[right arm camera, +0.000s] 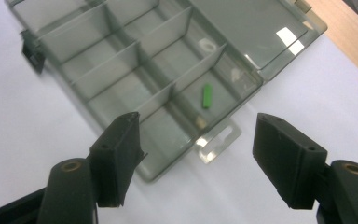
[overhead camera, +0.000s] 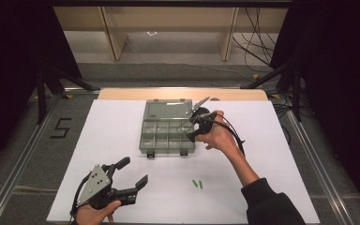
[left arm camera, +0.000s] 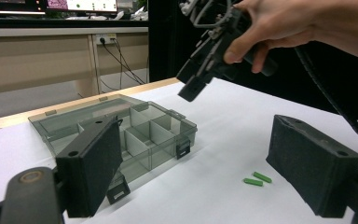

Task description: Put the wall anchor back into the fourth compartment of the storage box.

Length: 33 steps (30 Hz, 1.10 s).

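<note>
A smoky clear compartment box (overhead camera: 155, 138) lies in the middle of the white sheet, its lid (overhead camera: 168, 109) folded flat behind it. My right gripper (overhead camera: 193, 127) hovers open over the box's right end. In the right gripper view its jaws (right arm camera: 196, 140) stand wide apart above a corner compartment that holds one small green piece (right arm camera: 207, 95). Two more green pieces (overhead camera: 197, 183) lie loose on the sheet in front of the box. My left gripper (overhead camera: 133, 171) rests open near the front left, nothing between its jaws (left arm camera: 196, 154), which face the box (left arm camera: 135, 140) and the loose pieces (left arm camera: 257, 179).
The white sheet (overhead camera: 112, 131) covers a wooden table whose far edge (overhead camera: 178, 93) shows behind the box. Black latches (overhead camera: 151, 153) stick out of the box's front. A cable (overhead camera: 234, 133) trails from the right gripper along the forearm.
</note>
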{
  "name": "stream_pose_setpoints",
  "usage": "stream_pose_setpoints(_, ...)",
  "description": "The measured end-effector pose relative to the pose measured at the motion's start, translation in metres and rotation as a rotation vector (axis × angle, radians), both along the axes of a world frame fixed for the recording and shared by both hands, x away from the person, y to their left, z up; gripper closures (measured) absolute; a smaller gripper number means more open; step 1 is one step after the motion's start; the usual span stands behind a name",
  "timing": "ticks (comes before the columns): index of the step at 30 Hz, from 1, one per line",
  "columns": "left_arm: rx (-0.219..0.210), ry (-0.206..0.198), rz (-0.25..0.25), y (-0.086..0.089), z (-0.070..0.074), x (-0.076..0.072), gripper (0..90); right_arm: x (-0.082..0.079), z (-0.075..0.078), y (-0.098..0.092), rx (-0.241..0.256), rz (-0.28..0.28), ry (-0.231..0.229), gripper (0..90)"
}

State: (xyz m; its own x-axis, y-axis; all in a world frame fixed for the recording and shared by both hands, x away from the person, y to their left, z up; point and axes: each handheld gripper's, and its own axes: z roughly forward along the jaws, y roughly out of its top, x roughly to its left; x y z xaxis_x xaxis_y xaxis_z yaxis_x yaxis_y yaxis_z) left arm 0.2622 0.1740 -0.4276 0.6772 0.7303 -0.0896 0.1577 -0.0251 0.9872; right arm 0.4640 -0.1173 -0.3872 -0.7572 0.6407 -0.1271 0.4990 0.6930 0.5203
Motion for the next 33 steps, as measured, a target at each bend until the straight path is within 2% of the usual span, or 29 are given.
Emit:
stream_pose_setpoints(5,0.002,0.001,0.0,0.0,0.0,0.0,16.9,-0.019,0.002,-0.006,0.022,0.011,0.001,31.4)
stream_pose_setpoints(9,0.009,-0.002,-0.002,0.0,0.0,0.001,16.9,-0.033,-0.003,-0.011,0.016,0.049,-0.008,31.4)
stream_pose_setpoints(11,0.012,0.0,0.0,0.0,0.0,0.0,16.9,-0.04,-0.004,-0.013,0.021,0.048,0.005,31.0)
stream_pose_setpoints(15,0.009,-0.003,-0.001,0.0,0.0,0.0,16.9,-0.052,-0.009,-0.018,0.027,0.061,-0.003,29.2)
stream_pose_setpoints(23,0.002,-0.004,-0.003,0.0,0.0,0.0,16.9,-0.066,-0.013,-0.023,0.018,0.082,0.006,29.0)
stream_pose_setpoints(28,0.002,-0.005,-0.002,0.0,0.001,0.0,16.9,-0.08,-0.016,-0.025,0.007,0.111,0.032,29.0)
stream_pose_setpoints(31,0.008,-0.01,-0.008,0.0,0.001,0.0,16.9,-0.083,-0.017,-0.025,-0.003,0.11,0.032,29.0)
stream_pose_setpoints(33,0.005,-0.007,-0.005,0.0,0.001,0.0,16.9,-0.088,-0.02,-0.025,-0.01,0.11,0.051,29.0)
